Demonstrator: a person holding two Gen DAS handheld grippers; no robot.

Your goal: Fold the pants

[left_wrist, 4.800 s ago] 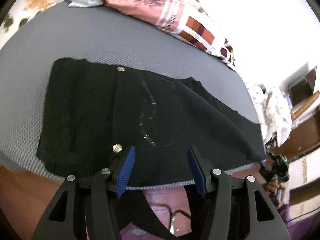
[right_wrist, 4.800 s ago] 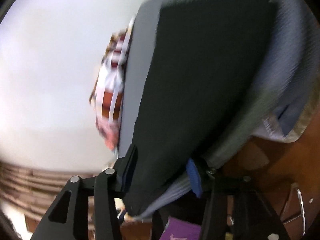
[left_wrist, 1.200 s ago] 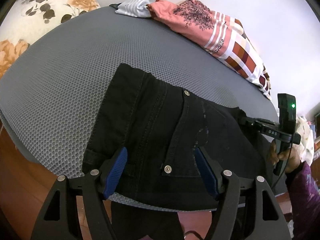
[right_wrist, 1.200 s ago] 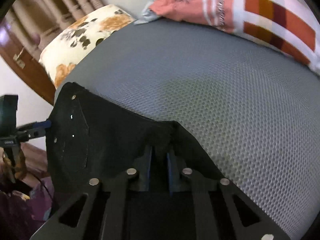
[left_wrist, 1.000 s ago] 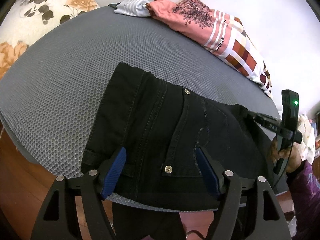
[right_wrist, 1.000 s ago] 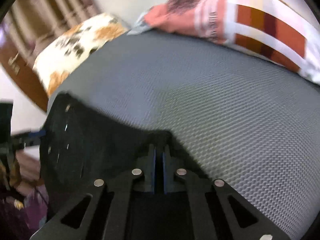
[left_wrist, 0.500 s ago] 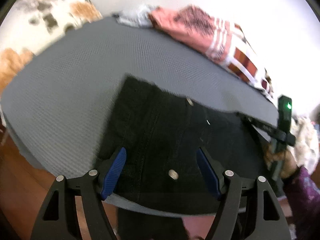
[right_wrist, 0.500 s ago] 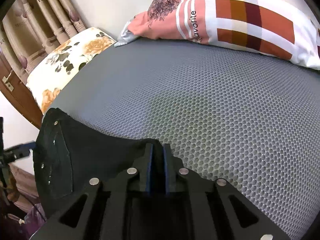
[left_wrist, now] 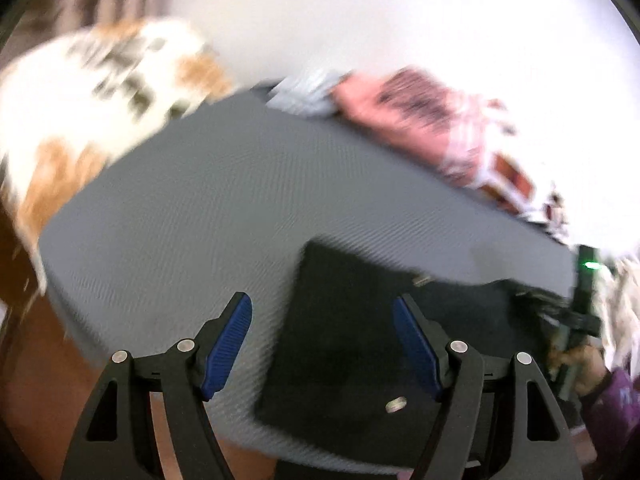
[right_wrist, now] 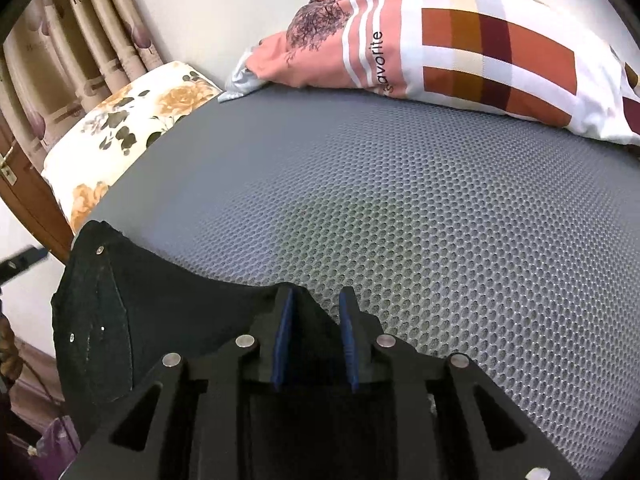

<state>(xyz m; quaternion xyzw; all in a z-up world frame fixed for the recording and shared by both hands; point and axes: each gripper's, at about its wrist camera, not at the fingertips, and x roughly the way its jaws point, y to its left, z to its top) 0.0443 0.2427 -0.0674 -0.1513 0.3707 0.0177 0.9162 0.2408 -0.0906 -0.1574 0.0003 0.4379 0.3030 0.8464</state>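
The black pants point(right_wrist: 168, 320) lie folded on the grey mesh mattress point(right_wrist: 440, 240), at its near edge, well apart from the patterned pillow point(right_wrist: 480, 48) that rests along the far side against the wall. In the right wrist view one metal rivet sits at the pants' far corner, towards the floral cushion point(right_wrist: 132, 120) that butts the mattress's left end.

The right tongs point(right_wrist: 316, 316) hover low over the pants' edge where the black cloth meets the bare mattress. Their blue pads have just been opening and now stand a narrow gap apart, with black fabric lying beneath and between them; the pads do not appear to press on it.

The left wrist view is badly smeared, so details there are uncertain. The left tongs point(left_wrist: 322, 340) stand wide apart above the mattress's near edge, gripping nothing: one blue pad is over grey mesh, the other over the pants point(left_wrist: 360, 340). A round metal button shows on the cloth near the right-hand pad. At that view's right edge, beyond the pants, a hand point(left_wrist: 576, 364) in a purple sleeve holds the other black tool, a green light glowing on it.
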